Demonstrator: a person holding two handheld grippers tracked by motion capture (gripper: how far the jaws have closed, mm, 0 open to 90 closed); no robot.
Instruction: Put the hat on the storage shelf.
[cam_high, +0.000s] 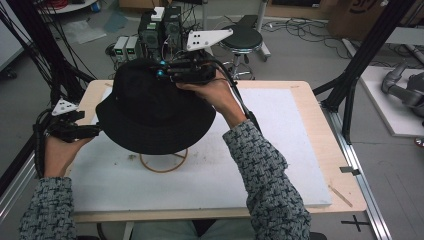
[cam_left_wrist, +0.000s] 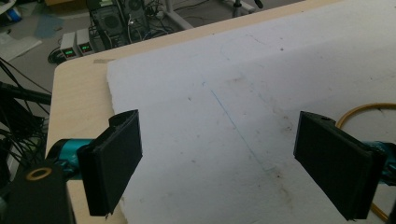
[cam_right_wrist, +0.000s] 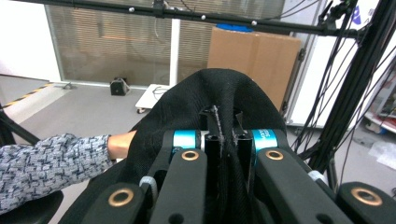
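A black brimmed hat hangs above the white foam board. My right gripper is shut on a pinch of cloth at the top of its crown. In the right gripper view the jaws meet on a fold of the hat, and my right gripper points away from the table. Beneath the hat, a yellowish wire ring stand rests on the board. My left gripper sits by the hat's left brim. In its own view, my left gripper is open with nothing between its jaws, and the ring stand curves at the right.
The foam board covers most of the wooden table. Behind the table stand electronics boxes and a black stool. Black frame posts rise at both sides, with cables along the left.
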